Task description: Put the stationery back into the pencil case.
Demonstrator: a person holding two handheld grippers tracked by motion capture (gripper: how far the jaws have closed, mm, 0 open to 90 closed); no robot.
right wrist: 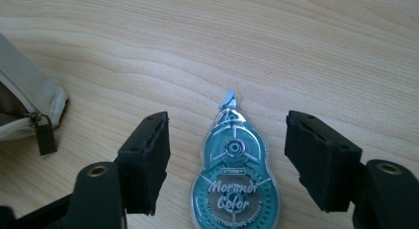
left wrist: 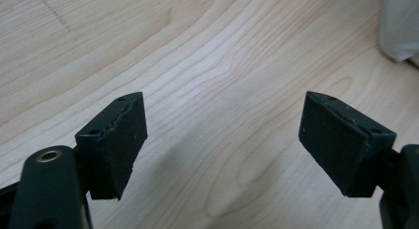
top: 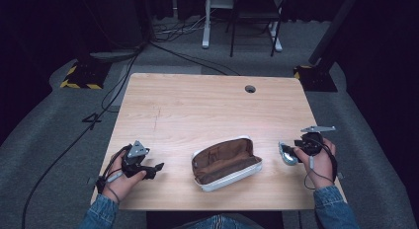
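1. Tape dispenser [right wrist: 234, 177], teal and clear, lies flat on the surface [top: 197, 105] near its right edge, and we see it between the jaws of the right claw [right wrist: 227, 157], its tip pointing away from the camera on that claw.
2. Our right hand [top: 320, 160] comes in from the bottom right with the wrist bent inward, so the right claw [top: 291, 152] points left at the dispenser [top: 286, 154]. A gap shows on each side between pad and dispenser, so this claw is released and grips nothing.
3. Our left hand [top: 121, 182] rests low at the front left corner, its left claw [top: 157, 167] pointing right toward the pouch [top: 226, 163]. In the left gripper view the left claw [left wrist: 222, 140] stands spread wide over bare wood, released.
4. Pouch lies unzipped, mouth up, at the front middle, well apart from both claws; its zip pull [right wrist: 44, 133] hangs at the end nearest the dispenser.
5. Bare wood runs across the whole back half, up to a round cable hole [top: 250, 89]. The dispenser sits close to the right edge, and the left hand sits close to the front and left edges.
6. Lower end of the dispenser is cut off in the right gripper view. In the left gripper view a pale corner of the pouch [left wrist: 400, 26] shows at top right, blurred.
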